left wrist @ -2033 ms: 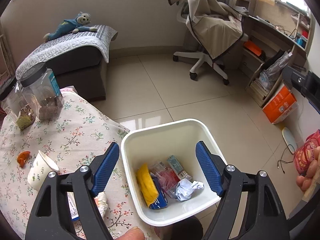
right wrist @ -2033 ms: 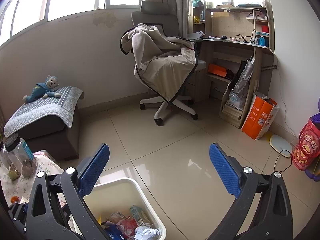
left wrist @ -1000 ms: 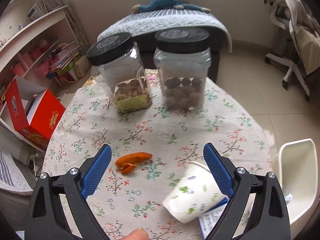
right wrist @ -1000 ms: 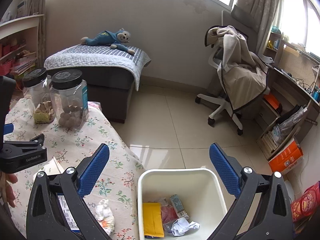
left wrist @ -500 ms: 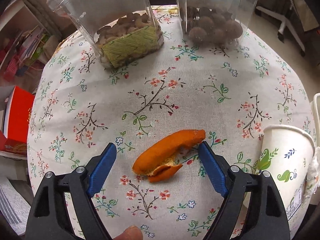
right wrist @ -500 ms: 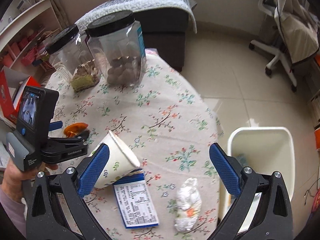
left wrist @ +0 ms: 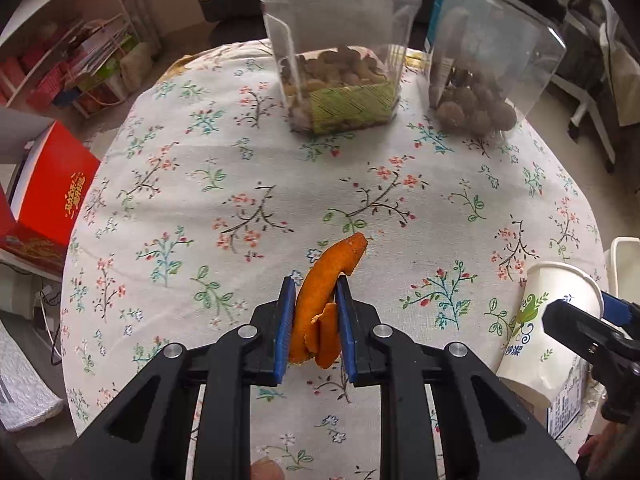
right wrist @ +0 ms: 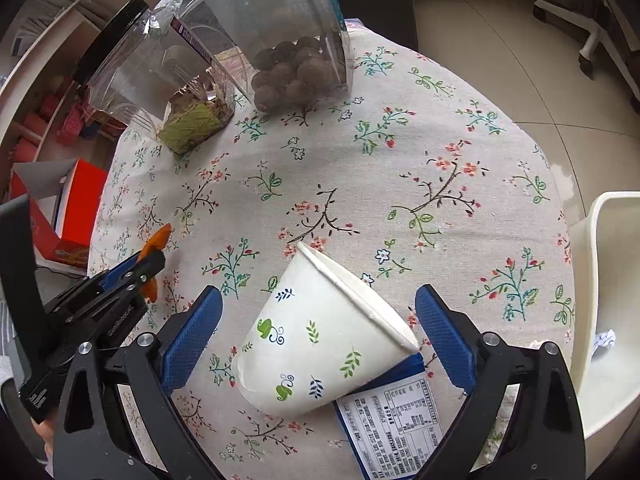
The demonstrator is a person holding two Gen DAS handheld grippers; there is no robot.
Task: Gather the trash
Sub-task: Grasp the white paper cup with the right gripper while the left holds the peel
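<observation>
My left gripper [left wrist: 315, 288] is shut on an orange peel [left wrist: 320, 292] just above the flowered tablecloth; it also shows in the right wrist view [right wrist: 154, 254]. My right gripper [right wrist: 316, 308] is open, its blue pads on either side of a white paper cup [right wrist: 320, 344] lying on its side; the cup also shows in the left wrist view [left wrist: 548, 320]. A blue and white printed packet [right wrist: 396, 416] lies under the cup. The white trash bin [right wrist: 600, 304] stands off the table's right edge with crumpled paper inside.
Two clear jars, one of nuts [left wrist: 340, 60] and one of brown round fruit [left wrist: 480, 76], stand at the table's far side. A red box [left wrist: 44, 196] sits on the floor to the left. An office chair base [right wrist: 592, 40] is at far right.
My left gripper has closed on the orange peel, which lay between its open jaws half a second ago. My right gripper has moved down and closer, so the cup now lies between its jaws.
</observation>
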